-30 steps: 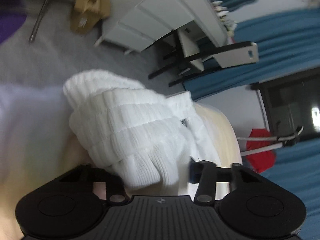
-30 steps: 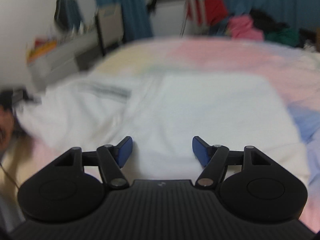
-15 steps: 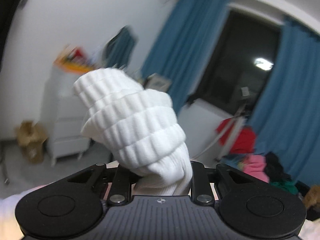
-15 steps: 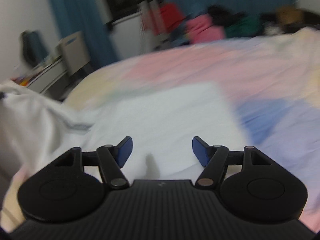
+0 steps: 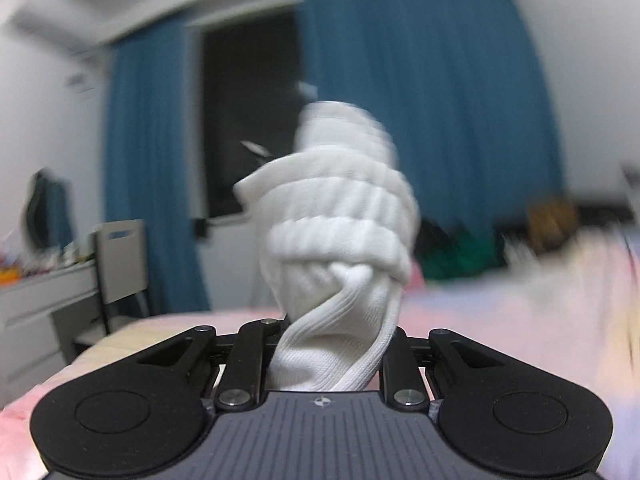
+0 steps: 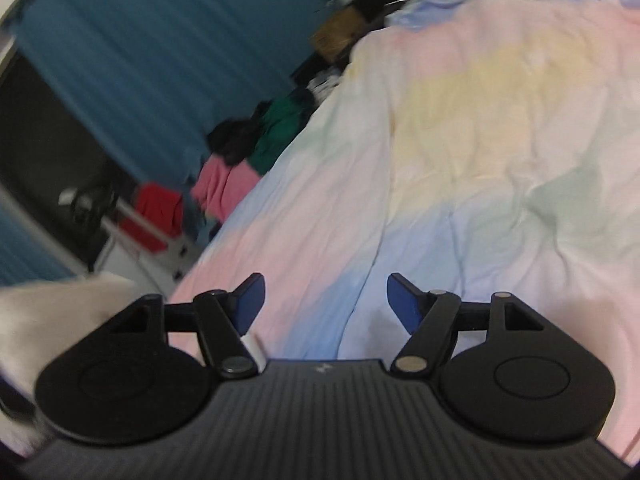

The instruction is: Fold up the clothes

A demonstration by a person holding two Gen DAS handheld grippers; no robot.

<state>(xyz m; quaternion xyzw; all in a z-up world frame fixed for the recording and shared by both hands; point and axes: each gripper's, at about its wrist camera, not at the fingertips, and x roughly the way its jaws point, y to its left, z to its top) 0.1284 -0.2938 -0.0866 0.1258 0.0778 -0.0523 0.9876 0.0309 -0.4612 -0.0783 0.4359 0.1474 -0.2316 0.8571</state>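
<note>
**Meanwhile, a White Garment Clenched Above the Bed**

Broadly, the pastel bedsheet with pink, yellow and blue patches (image 6: 460, 128) filled most of the right wrist view, wrinkled and spread across the bed; behind it hung the long teal-blue curtains (image 5: 432, 120), flanking a dark window (image 5: 248, 120); a heap of pink, green and black clothes (image 6: 256, 148) lay at the bed's far edge, with something red just beside it; a grey chair (image 5: 120, 260) stood by a pale set of drawers (image 5: 36, 312) in the left wrist view.

Nearer, the white ribbed knit garment (image 5: 340, 240) rose bunched and twisted straight up from the left gripper (image 5: 332, 356); its jaws had just been closing and were clenched on the twisted lower part of the fabric, held up in the air over the near edge of the bed; more white cloth, blurred, showed at the lower left of the right wrist view.

Smallest, the right gripper (image 6: 324, 304) stood released, its blue pads (image 6: 250, 300) well apart with nothing between them, above the bedsheet.
</note>
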